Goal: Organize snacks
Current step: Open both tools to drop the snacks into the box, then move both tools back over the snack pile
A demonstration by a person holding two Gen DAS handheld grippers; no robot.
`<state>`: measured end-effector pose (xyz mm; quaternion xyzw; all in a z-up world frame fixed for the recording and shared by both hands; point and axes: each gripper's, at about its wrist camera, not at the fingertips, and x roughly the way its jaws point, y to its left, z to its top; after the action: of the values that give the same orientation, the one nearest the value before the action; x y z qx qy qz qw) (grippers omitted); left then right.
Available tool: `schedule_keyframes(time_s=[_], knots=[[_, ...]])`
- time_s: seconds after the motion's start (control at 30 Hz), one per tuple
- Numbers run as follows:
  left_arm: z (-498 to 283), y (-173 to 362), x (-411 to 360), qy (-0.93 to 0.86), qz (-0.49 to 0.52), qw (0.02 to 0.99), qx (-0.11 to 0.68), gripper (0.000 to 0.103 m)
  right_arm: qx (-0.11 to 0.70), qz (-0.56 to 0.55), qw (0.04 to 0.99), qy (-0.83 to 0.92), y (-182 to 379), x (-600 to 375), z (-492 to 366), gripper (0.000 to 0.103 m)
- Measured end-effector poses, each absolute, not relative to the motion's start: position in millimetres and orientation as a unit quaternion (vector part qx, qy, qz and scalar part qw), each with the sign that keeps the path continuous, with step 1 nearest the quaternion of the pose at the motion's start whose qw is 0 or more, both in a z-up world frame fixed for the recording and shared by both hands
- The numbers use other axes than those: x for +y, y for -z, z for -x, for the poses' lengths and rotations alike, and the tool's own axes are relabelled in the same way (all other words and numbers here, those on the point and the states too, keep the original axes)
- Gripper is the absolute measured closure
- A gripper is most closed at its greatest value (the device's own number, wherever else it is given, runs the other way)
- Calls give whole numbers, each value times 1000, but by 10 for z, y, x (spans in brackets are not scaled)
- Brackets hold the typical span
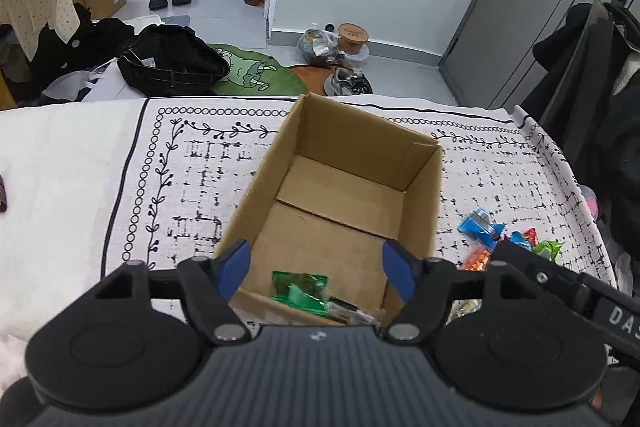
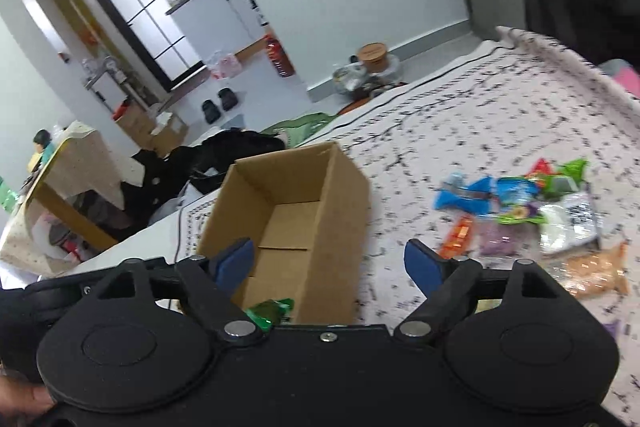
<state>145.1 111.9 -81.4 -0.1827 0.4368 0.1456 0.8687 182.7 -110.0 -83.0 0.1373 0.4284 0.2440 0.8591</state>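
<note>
Brown cardboard fills the middle of both views: an open box (image 1: 340,187) stands on a white cloth (image 1: 120,167) printed with black lines and leafy borders. We hold a gripper in each hand, and both point down toward this box.

Our left gripper (image 1: 320,269) hangs over the near end of the box. Its two blue pads (image 1: 236,267) stand wide apart, with nothing between them. Just below and ahead of them, on the box floor against the near wall, lies a green snack packet (image 1: 300,291), with a darker wrapper (image 1: 344,309) touching its right side. The rest of the box floor ahead of the gripper is bare.

Our right gripper (image 2: 330,265) is also spread wide and holds nothing. Its left pad (image 2: 236,261) sits over the box's near end (image 2: 280,211), and its right pad hangs over the cloth beside the box. The same green packet (image 2: 268,313) shows just below the left pad, inside the box.

Ahead and to the right of the right gripper, well apart from the box, a loose pile of snacks (image 2: 520,215) lies on the cloth: blue, green, red, orange, purple and silver wrappers, touching and overlapping. This view is blurred, so we cannot read any labels. In the left view the pile's edge (image 1: 480,227) shows to the right of the box.
</note>
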Motion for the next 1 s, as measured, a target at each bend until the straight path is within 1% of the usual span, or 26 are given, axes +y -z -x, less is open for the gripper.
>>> schedule_keyframes(time_s=[0.1,0.13,0.17,0.2,0.27,0.33,0.4,0.47,0.53,1.0], knots=[[-1459,792,1039,-139,182,872,433,24,426,-138,865,-226,812,-1212,-1808,12],[-1462,783,1003,-136,179,874,432,20,425,-141,866,-221,805,-1256,-1798,10],[-1458,774,976,-133,177,875,430,16,425,-145,867,-215,807,-1296,-1790,10],[-1457,763,946,-130,176,877,427,15,426,-150,868,-208,814,-1342,-1772,8],[-1452,739,880,-125,174,881,422,8,426,-151,870,-196,836,-1403,-1751,8],[-1449,720,816,-120,174,883,419,6,425,-150,873,-185,856,-1462,-1725,6],[-1450,708,771,-112,173,885,416,0,425,-153,875,-176,867,-1513,-1709,5],[-1454,699,710,-103,171,888,414,0,423,-156,876,-171,863,-1569,-1692,4],[-1463,696,644,-91,171,890,414,0,419,-158,879,-163,854,-1627,-1666,0],[-1566,704,207,-45,162,895,412,0,438,-205,872,-79,1074,-2164,-1530,0]])
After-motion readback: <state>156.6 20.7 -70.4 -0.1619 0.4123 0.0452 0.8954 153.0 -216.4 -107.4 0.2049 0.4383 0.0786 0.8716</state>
